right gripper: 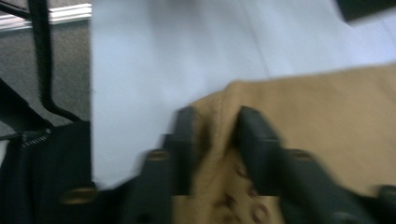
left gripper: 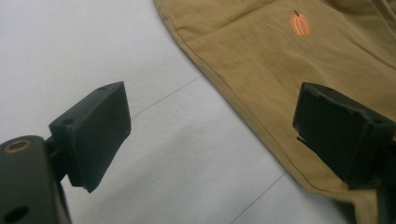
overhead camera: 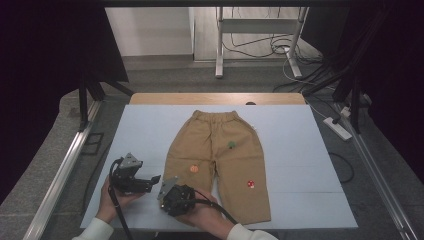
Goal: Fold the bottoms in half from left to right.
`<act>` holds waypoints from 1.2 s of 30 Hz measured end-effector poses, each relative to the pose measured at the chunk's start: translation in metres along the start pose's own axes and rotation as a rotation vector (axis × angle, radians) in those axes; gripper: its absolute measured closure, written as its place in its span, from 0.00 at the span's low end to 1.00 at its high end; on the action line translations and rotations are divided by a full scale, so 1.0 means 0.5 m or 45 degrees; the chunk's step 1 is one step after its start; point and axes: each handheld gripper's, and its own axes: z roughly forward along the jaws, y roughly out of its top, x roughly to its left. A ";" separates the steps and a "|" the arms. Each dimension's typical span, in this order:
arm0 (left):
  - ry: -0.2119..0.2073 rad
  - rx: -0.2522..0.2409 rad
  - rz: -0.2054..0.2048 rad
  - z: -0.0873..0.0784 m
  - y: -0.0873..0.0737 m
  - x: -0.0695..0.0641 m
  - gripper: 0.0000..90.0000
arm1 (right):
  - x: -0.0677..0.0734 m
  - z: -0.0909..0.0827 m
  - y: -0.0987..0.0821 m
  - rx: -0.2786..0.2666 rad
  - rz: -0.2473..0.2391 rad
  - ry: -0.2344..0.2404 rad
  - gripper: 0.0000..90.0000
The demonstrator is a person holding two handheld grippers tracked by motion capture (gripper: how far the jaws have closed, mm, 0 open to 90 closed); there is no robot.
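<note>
A light blue mat (overhead camera: 300, 165) is covering the table, and the tan trousers (overhead camera: 220, 155) are lying flat on its middle, waistband at the far side, both legs running toward the person. Small patches are showing on the cloth: a green one (overhead camera: 231, 144) on the right leg, an orange pumpkin (overhead camera: 194, 169) on the left leg, a red mushroom (overhead camera: 250, 184) lower down.

The right gripper (overhead camera: 172, 197) is sitting at the near hem of the left trouser leg; in its own view the jaws are pinching a raised fold of tan hem (right gripper: 219, 116) between them, clenched on the cloth.

The left gripper (overhead camera: 150, 180) is hovering just beside that leg's outer edge, over the mat, its jaws standing wide apart and released, grasping nothing.
</note>
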 end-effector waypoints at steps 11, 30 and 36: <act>-0.027 -0.006 -0.004 0.004 0.008 -0.002 0.13 | -0.021 -0.041 -0.023 -0.075 0.034 0.063 0.96; -0.059 0.005 -0.027 0.036 0.078 0.021 0.13 | -0.022 -0.055 -0.030 -0.096 0.018 0.078 0.95; -0.073 0.010 -0.021 0.053 0.096 0.024 0.13 | -0.023 -0.054 -0.030 -0.096 0.021 0.081 0.95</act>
